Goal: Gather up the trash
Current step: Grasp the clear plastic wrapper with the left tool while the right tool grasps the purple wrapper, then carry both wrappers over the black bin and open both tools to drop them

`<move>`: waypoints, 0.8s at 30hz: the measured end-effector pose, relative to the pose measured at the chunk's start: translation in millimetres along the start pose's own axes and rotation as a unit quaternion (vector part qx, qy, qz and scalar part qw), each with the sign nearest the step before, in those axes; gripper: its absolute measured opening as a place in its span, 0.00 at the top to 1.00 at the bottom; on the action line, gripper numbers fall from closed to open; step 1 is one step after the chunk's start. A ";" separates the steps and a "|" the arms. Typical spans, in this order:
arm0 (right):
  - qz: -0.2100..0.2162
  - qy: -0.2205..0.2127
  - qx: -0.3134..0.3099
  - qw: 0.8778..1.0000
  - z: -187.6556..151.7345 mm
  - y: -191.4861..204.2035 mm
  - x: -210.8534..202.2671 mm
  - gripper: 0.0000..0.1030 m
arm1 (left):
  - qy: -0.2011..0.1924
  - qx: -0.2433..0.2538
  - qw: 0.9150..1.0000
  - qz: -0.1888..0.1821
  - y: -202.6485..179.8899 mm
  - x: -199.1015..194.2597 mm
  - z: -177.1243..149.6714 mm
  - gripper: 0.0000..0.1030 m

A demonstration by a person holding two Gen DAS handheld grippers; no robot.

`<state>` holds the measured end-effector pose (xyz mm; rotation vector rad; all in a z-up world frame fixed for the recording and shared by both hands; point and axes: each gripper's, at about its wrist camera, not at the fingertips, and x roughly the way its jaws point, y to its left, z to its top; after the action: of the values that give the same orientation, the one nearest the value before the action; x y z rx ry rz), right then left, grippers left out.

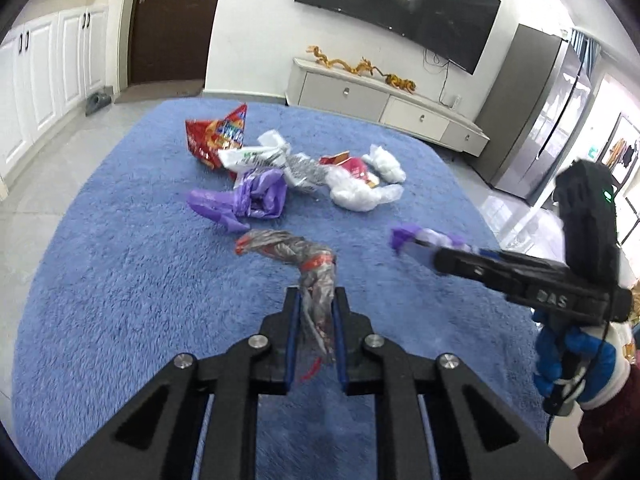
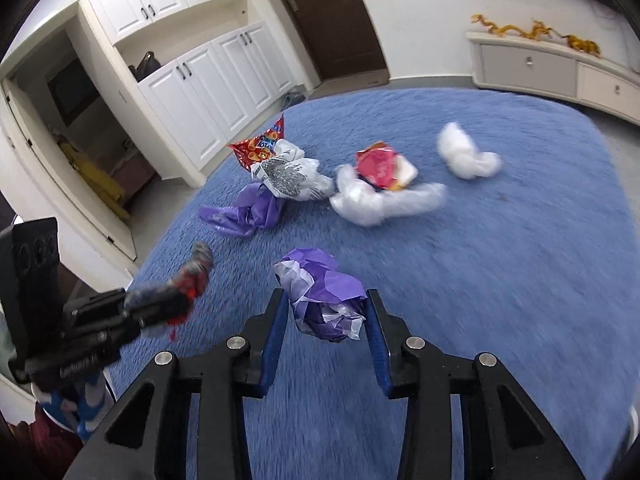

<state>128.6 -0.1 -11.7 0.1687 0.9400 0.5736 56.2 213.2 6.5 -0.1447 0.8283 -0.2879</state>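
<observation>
My left gripper (image 1: 316,300) is shut on a twisted clear-and-red plastic wrapper (image 1: 296,254) and holds it above the blue rug (image 1: 120,280). My right gripper (image 2: 326,300) is shut on a crumpled purple-and-white plastic wad (image 2: 324,296), also lifted over the rug. On the rug further off lie a purple bag (image 1: 248,196), a red snack bag (image 1: 220,136), a printed white bag (image 1: 272,160), a clear bag with a red packet (image 1: 356,184) and a white wad (image 2: 464,152). Each gripper shows in the other's view: the right one (image 1: 404,240), the left one (image 2: 192,276).
The fluffy blue rug covers the floor ahead. White cabinets (image 2: 208,80) and a dark door (image 1: 172,20) stand at the left. A low TV cabinet (image 1: 384,104) with golden figurines sits under a wall TV (image 1: 400,0). A grey fridge (image 1: 536,120) stands at the right.
</observation>
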 end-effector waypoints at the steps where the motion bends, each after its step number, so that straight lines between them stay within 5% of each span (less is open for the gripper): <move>1: -0.007 -0.006 0.003 1.000 -6.8 -1.5 -13.3 0.65 | -0.007 0.008 1.000 0.004 -9.1 -6.4 -0.6 0.86; 10: -0.061 -0.069 0.051 0.994 -55.1 -30.0 -117.7 0.65 | -0.046 0.090 0.995 0.008 -91.2 -34.3 -0.9 0.86; 24: -0.108 -0.136 0.117 0.978 -106.7 -77.9 -203.5 0.65 | -0.040 0.165 0.986 0.000 -175.1 -30.3 -9.5 0.86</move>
<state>-18.9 -185.5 41.2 0.3421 0.7452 0.2301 -4.5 55.8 63.1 0.1521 0.6908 -0.4124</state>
